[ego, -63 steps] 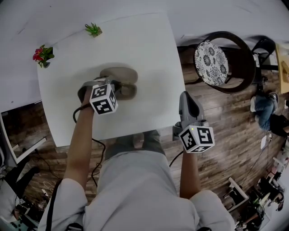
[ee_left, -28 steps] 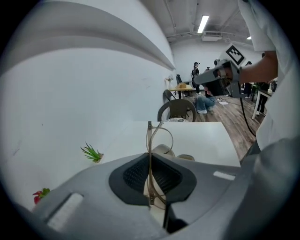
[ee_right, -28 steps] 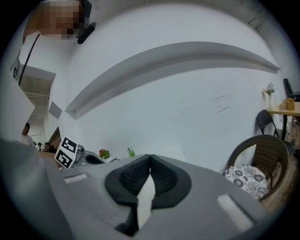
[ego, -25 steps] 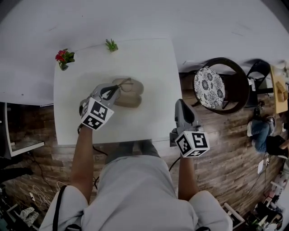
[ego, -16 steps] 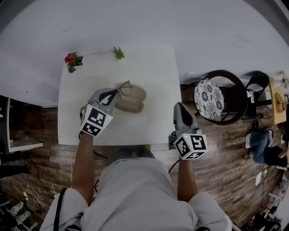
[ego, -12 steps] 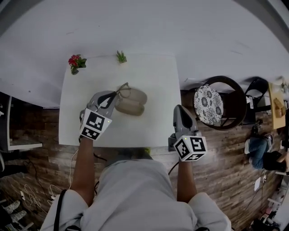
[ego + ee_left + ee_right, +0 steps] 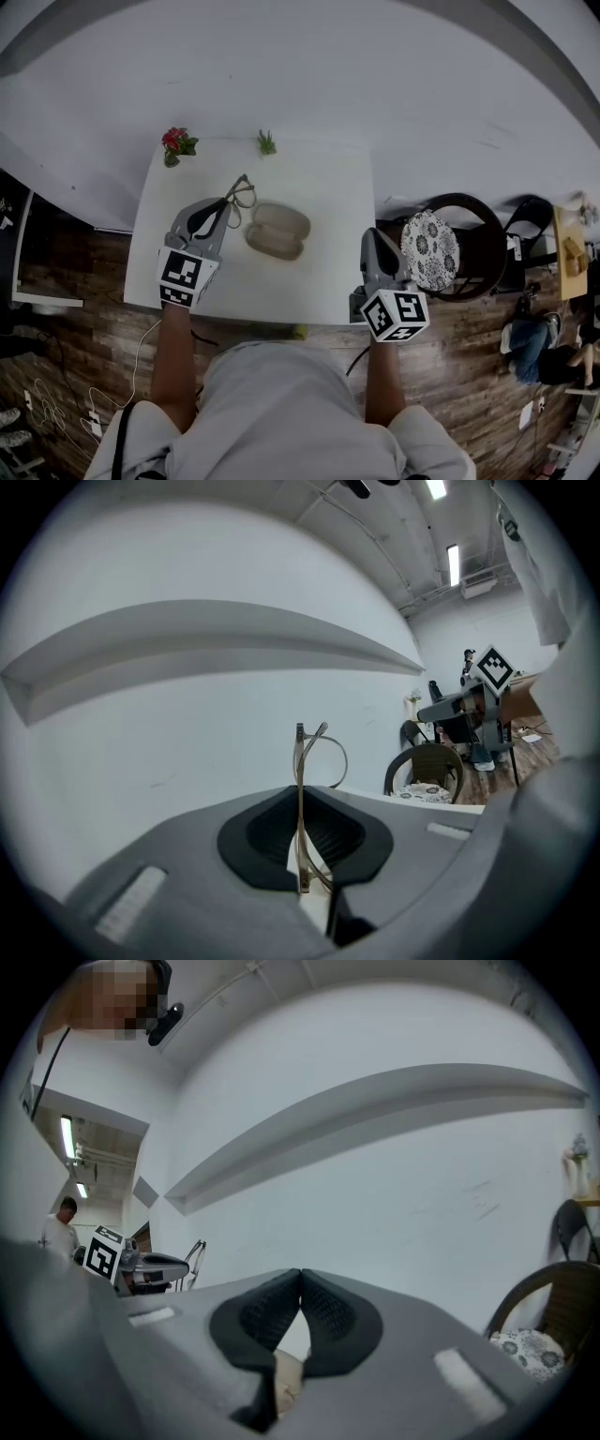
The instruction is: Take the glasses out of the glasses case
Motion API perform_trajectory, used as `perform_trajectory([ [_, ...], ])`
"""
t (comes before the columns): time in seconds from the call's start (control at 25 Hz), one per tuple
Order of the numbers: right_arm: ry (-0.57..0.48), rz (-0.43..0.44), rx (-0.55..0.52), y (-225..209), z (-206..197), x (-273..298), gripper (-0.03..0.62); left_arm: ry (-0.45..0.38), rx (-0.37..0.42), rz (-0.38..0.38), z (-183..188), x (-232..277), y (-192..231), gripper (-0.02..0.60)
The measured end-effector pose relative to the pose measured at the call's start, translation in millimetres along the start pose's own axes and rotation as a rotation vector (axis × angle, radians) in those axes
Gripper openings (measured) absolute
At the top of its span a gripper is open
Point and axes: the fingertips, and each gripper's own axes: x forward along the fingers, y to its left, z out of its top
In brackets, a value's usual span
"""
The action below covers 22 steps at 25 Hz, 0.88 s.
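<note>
My left gripper (image 7: pixel 228 201) is shut on a thin-framed pair of glasses (image 7: pixel 243 192), held up in the air over the left part of the white table (image 7: pixel 328 272). In the left gripper view the glasses (image 7: pixel 302 789) stand on edge between the pads (image 7: pixel 272 832), one lens ring sticking out past the tips. The tan glasses case (image 7: pixel 277 231) lies open on the table, to the right of the glasses and apart from them. My right gripper (image 7: pixel 372 236) hovers at the table's right edge, jaws shut with nothing between them (image 7: pixel 300 1283).
A red flower pot (image 7: pixel 175 143) and a small green plant (image 7: pixel 267 142) stand at the table's far edge against the white wall. A dark chair with a patterned cushion (image 7: pixel 429 250) is to the right. Wooden floor surrounds the table.
The left gripper has lifted the glasses out of the case and carried them up and to the left. The right gripper rose slightly. The case stays open on the table.
</note>
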Motion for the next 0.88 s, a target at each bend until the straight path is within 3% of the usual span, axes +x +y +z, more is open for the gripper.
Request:
perform_trajectory([
  [0.2,-0.008,0.025,-0.018,8,9,6,0.003,-0.093,-0.075,0.091,18,-23,27,0.023],
  [0.48,-0.020,0.035,-0.039,9,21,12,0.003,-0.138,-0.105,0.195,23,-50,52,0.023],
  [0.64,-0.030,0.035,-0.055,7,29,15,0.003,-0.162,-0.157,0.227,24,-58,64,0.023],
  [0.88,-0.039,0.031,-0.063,6,33,20,0.003,-0.173,-0.160,0.255,25,-62,75,0.023],
])
